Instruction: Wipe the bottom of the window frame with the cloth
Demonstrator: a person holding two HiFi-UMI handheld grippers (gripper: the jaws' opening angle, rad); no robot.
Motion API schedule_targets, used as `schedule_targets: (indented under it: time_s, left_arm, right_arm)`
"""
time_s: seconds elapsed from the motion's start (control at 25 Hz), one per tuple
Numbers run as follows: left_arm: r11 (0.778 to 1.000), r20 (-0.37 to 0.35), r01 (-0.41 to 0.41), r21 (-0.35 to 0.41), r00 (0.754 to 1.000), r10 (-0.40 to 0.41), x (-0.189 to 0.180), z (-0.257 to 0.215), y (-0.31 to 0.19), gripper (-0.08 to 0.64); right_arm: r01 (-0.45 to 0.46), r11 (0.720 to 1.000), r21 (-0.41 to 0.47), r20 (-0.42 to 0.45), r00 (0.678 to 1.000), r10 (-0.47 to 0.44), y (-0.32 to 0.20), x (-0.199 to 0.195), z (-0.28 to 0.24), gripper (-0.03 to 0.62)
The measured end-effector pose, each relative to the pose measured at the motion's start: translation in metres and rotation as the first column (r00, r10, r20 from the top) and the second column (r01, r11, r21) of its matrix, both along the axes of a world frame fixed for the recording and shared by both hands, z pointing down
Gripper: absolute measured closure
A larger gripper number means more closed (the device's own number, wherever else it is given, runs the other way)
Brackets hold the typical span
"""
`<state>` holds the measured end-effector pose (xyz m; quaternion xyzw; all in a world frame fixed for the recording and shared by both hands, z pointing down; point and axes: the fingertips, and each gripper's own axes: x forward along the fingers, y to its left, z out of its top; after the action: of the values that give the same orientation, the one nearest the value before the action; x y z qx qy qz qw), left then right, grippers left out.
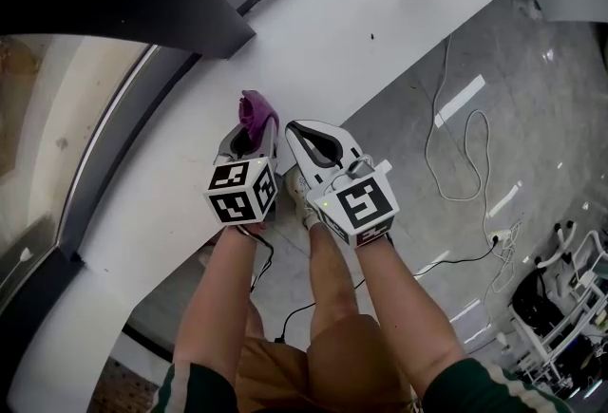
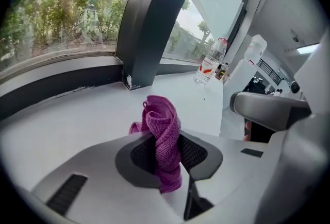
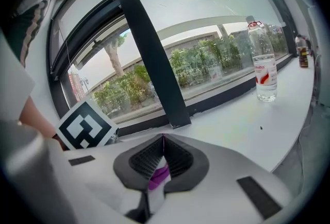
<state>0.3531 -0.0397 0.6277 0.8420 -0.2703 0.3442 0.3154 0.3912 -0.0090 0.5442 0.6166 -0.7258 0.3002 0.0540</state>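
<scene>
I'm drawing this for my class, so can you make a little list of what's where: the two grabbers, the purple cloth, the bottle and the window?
left gripper: shut on the purple cloth, over the white sill
purple cloth: bunched up, sticking out past the jaws
right gripper: jaw tips together, close beside the left one
water bottle: upright on the sill, farther along
window frame bottom: dark strip behind the sill; the cloth is not touching it

Purple cloth (image 2: 162,140), dark grey window frame (image 2: 154,27).
Left claw (image 2: 167,141) and right claw (image 3: 163,145): white, black ribbed pads, black-and-white checker cubes.
</scene>
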Motion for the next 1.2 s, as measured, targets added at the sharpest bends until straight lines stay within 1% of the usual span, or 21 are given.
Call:
schedule_targets:
  time_s: [0.28,0.52,0.72,0.88,1.0,1.2]
  left_arm:
    - [1.000,0.002,-0.012,-0.013,1.000,0.012,-0.003,0.001,0.038,0.466]
    - [0.999,-0.009,0.008,-0.037,1.000,-0.008,-0.003,0.002,0.064,0.466]
    - [0.996,-0.024,0.044,-0.076,0.999,-0.046,-0.007,0.003,0.084,0.466]
    - [0.998,-0.047,0.045,-0.043,0.998,-0.047,-0.008,0.001,0.083,0.466]
    - [0.997,-0.056,0.063,-0.034,0.996,-0.065,-0.018,0.000,0.079,0.466]
    - [0.993,-0.074,0.106,-0.051,0.991,-0.109,-0.043,-0.002,0.080,0.466]
  right_arm:
    - [0.005,1.000,-0.011,0.007,1.000,-0.005,0.006,-0.003,0.000,0.577]
    - [0.034,0.999,-0.023,-0.004,0.999,-0.034,0.018,-0.005,-0.004,0.577]
    - [0.066,0.997,-0.040,-0.021,0.998,-0.067,0.028,-0.015,0.001,0.577]
    - [0.069,0.996,-0.057,-0.053,0.996,-0.072,0.034,-0.019,0.001,0.577]
    - [0.060,0.995,-0.077,-0.054,0.996,-0.065,0.040,-0.027,0.004,0.577]
    - [0.101,0.992,-0.082,-0.055,0.993,-0.106,0.039,-0.051,0.004,0.577]
